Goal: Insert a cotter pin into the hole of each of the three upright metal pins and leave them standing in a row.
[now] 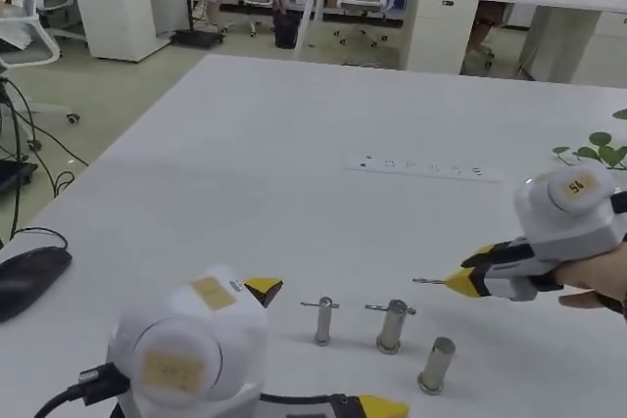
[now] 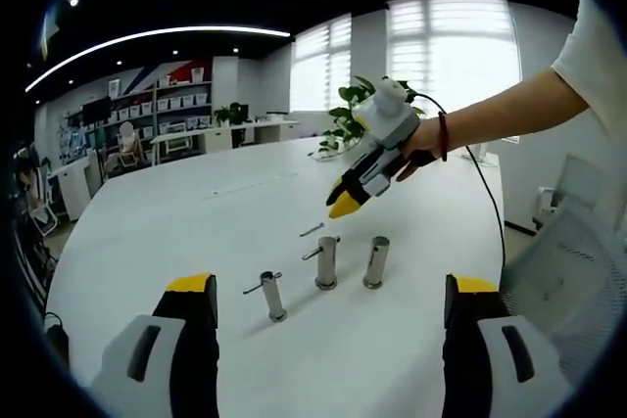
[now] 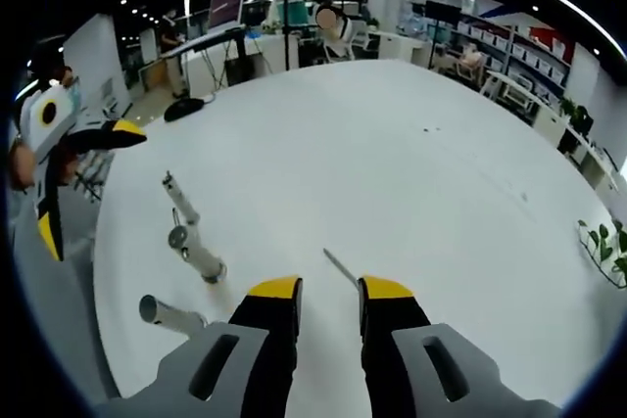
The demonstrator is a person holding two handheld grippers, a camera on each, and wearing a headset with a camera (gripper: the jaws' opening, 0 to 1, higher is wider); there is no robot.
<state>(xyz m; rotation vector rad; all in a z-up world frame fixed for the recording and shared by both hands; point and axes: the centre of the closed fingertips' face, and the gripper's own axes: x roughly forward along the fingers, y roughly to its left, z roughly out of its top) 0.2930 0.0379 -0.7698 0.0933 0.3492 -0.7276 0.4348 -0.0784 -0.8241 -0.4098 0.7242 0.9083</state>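
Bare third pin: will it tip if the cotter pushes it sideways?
Probably tips easily: the bare pin is a tall, narrow cylinder standing free on the smooth table. Once down it would likely roll, being round. It looks metal, so likely heavy for its size; the thin cotter pin in the right tongs may flex first.

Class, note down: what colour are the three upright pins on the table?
Silver-grey metal; the pins show best in the head view.

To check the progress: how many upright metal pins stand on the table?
3, in a row: the left pin and the middle pin, both already fitted, and the right pin, bare.
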